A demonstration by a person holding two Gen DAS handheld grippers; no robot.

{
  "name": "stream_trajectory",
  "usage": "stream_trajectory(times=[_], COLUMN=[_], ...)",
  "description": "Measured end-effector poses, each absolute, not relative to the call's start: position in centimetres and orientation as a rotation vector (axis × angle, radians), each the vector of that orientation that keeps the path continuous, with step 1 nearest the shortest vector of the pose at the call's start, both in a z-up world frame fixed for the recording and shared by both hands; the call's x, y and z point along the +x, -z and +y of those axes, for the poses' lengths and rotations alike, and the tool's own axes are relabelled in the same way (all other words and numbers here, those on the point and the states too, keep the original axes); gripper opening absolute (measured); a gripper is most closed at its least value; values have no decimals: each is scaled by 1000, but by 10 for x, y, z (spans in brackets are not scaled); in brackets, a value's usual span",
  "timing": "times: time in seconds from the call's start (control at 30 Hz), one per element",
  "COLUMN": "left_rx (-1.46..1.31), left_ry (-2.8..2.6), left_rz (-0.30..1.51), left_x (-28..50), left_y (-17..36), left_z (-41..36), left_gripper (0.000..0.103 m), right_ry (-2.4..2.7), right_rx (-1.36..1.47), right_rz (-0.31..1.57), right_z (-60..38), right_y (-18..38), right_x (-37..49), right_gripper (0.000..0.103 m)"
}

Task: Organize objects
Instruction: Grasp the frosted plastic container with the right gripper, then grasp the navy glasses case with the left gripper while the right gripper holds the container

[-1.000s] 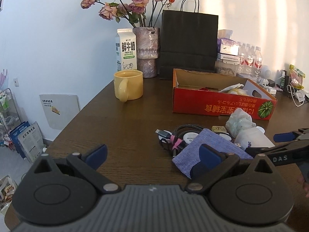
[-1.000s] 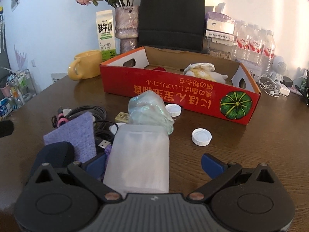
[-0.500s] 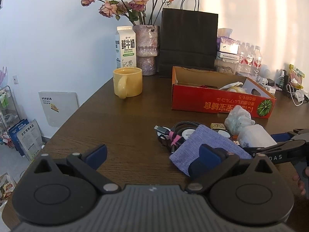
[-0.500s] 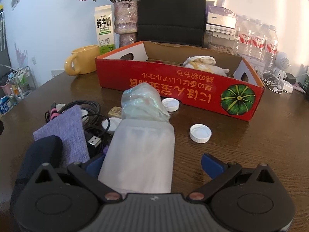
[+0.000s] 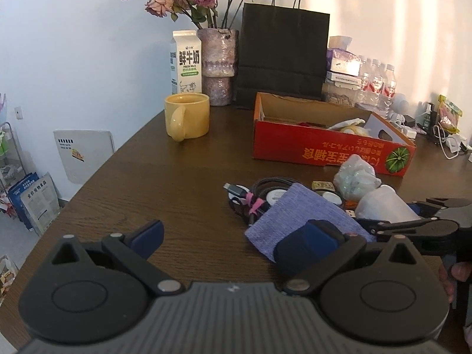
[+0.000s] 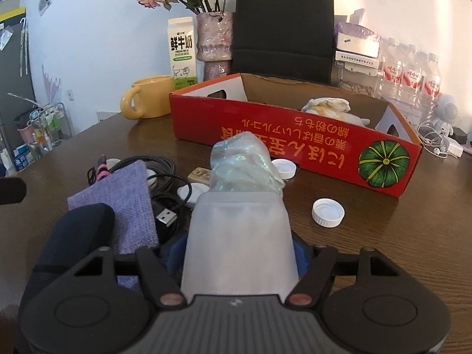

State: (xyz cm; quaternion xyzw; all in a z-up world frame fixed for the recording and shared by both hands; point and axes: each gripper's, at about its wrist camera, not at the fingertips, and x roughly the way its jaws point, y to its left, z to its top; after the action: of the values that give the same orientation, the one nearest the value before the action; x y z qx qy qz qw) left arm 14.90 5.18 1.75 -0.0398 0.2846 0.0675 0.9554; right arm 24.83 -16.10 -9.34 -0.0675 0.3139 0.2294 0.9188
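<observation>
Nearest, the right gripper (image 6: 240, 253) has just been closing its jaws, and its blue pads now press both sides of one frosted white container (image 6: 240, 236) with crinkled clear plastic (image 6: 244, 165) bunched at its far end. The container lies on the brown table (image 6: 383, 236), pointing toward the red box. The left gripper (image 5: 233, 233) stands wide with nothing between its jaws — bare tabletop only — and its right finger sits over one dark blue pouch (image 5: 306, 244).

Just left of the container lie one purple cloth (image 6: 124, 197) and one tangle of black cables (image 6: 159, 183), a USB plug (image 6: 166, 215) poking out beside the cloth. Loose white caps: four can be counted — two clear of the clutter on the right (image 6: 328, 213) (image 6: 283, 168), two partly under the cables (image 6: 191, 191) (image 6: 113, 163). One small yellowish block (image 6: 200, 174) rests behind them.

Farther back, one red cardboard box (image 6: 295, 144) holds a crumpled pale cloth (image 6: 327, 107). Beyond stand one yellow mug (image 6: 150, 100), one milk carton (image 6: 182, 50), one vase of dried roses (image 6: 213, 44), one black paper bag (image 6: 284, 29) and at least three water bottles (image 6: 410, 79).
</observation>
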Motion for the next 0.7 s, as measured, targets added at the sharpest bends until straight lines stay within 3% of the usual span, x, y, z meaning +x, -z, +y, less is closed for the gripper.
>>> stream_trajectory(times=[0.7], left_rx=[-93], left_ry=[-75], left_rz=[640], left_x=[148], left_y=[-19], left_z=[26], left_gripper=[103], right_ry=[-425], right_rx=[-127], right_rz=[404], right_z=[-204], right_y=[73], right_x=[197], right_gripper=[68])
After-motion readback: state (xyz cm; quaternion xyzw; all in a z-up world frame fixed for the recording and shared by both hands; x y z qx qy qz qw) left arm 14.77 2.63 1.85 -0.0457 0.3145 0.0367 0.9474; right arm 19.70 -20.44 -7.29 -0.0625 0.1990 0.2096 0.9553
